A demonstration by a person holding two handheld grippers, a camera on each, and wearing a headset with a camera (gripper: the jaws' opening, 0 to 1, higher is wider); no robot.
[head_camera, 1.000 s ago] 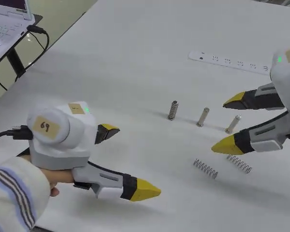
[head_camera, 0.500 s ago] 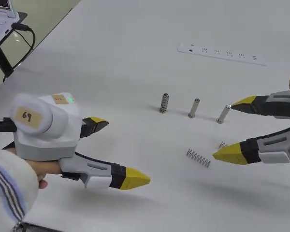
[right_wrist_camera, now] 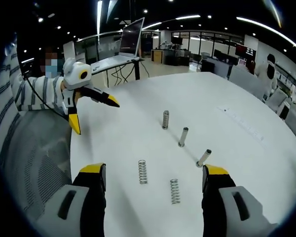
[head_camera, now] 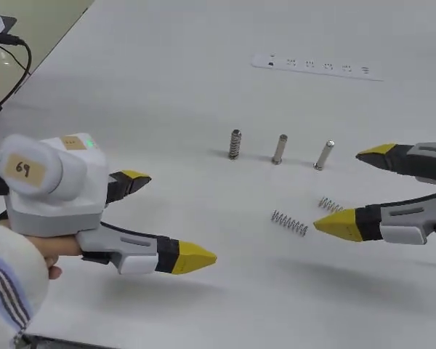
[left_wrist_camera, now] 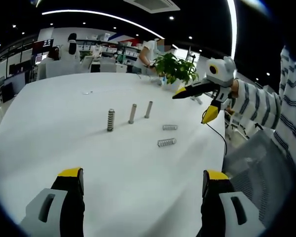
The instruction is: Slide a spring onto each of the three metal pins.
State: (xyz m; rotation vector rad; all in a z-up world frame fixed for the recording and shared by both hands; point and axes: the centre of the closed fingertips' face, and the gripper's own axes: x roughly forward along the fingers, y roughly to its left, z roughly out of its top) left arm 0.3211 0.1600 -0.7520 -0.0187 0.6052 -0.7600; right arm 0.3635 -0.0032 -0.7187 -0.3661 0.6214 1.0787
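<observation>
- Jaws on the left gripper (head_camera: 182, 217) stood wide apart with nothing between them, low over the near part of the table (head_camera: 203, 305). It had held about the same station for the last second.
- My right gripper (head_camera: 336, 190) was also spread wide and empty. It had come back from beside the pins and settled lower, its lower yellow tip just beside the loose springs.
- The nearer spring (head_camera: 288, 223) and the farther spring (head_camera: 330, 205) lay flat on the table, near each other but apart. Neither seemed to have shifted, and neither was gripped. The right gripper view showed both lying just ahead between its jaws, so I judged a pick-up was being lined up.
- Beyond them stood the row: the left pin (head_camera: 235, 144) already wore a spring, while the middle pin (head_camera: 279, 149) and right pin (head_camera: 323, 155) were bare. One of three was done.
- Farthest off lay a white power strip (head_camera: 316, 67).
</observation>
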